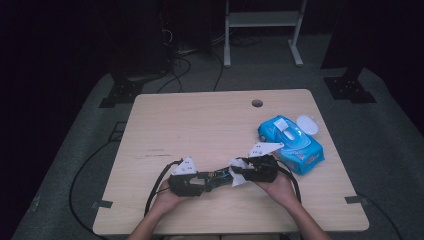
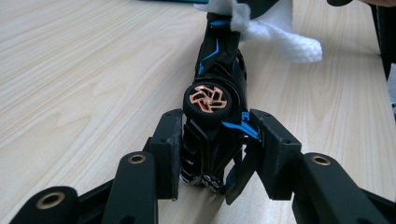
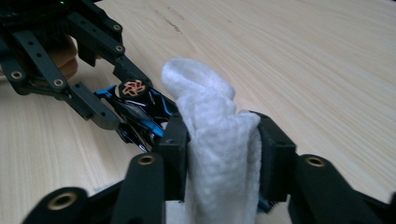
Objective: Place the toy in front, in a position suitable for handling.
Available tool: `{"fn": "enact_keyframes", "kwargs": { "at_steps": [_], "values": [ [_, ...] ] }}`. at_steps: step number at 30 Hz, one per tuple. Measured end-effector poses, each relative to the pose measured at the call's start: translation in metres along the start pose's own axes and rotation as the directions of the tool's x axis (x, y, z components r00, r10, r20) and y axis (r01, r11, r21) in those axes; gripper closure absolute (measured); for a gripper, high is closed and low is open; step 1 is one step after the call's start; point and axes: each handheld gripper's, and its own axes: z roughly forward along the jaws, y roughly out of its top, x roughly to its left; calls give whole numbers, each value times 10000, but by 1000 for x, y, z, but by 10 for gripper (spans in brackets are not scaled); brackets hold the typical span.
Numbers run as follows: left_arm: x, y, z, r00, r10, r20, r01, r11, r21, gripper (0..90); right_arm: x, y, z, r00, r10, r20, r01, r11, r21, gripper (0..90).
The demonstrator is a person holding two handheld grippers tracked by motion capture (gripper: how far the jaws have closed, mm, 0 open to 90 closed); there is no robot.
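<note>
A black toy car (image 1: 215,176) with blue trim and a copper wheel (image 2: 208,99) lies on its side just above the table near the front edge. My left gripper (image 2: 215,149) is shut on one end of the car, its pads pressing both flanks. My right gripper (image 3: 219,154) is shut on a folded white wipe (image 3: 219,135), whose top bulges out above the pads. The wipe (image 2: 280,32) rests against the far end of the car (image 2: 217,65). Seen from above, the left gripper (image 1: 202,181) and right gripper (image 1: 239,176) face each other, tips close together.
A blue pack of wet wipes (image 1: 292,142) with its white lid (image 1: 306,124) flipped open lies on the right of the wooden table (image 1: 200,125). A round hole (image 1: 257,103) sits near the far edge. Cables and a white stand (image 1: 262,20) are on the floor beyond.
</note>
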Motion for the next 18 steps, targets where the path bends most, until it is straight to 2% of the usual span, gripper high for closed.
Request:
{"fn": "enact_keyframes", "kwargs": {
  "at_steps": [2, 4, 7, 10, 12, 14, 15, 18],
  "values": [
    [0, 1, 0, 10000, -17, 6, 17, 10000, 42, 553, -1, -2, -5, 9999, 37, 137, -35, 9999, -118, 599],
    [0, 1, 1, 10000, 11, 15, -11, 10000, 29, 556, -2, -2, -9, 9997, 26, 242, -19, 9995, -322, 716],
    [-1, 1, 4, 9999, -56, 153, 57, 10000, -55, 572, 0, 3, -10, 9988, 199, 446, -166, 9971, -739, 774],
    [-2, 2, 5, 9999, 7, 160, -7, 10000, -6, 572, 7, 13, 5, 9984, 307, 471, -254, 9937, -1088, 775],
    [-3, 1, 5, 9999, 48, 99, -47, 10000, -27, 571, 14, 16, 17, 9994, 211, 290, -178, 9938, -1098, 774],
    [-2, 1, 6, 9999, -14, 157, 15, 10000, -42, 571, 20, 14, 29, 9996, -46, 273, 64, 9979, -650, 749],
    [-2, 1, 6, 9998, -27, 178, 28, 10000, -61, 569, 21, 12, 32, 9997, -64, 217, 77, 9982, -601, 719],
    [-2, 1, 7, 9999, 51, 153, -51, 10000, 18, 565, 18, 11, 29, 9998, 128, 130, -121, 9986, -506, 535]
  ]
}}
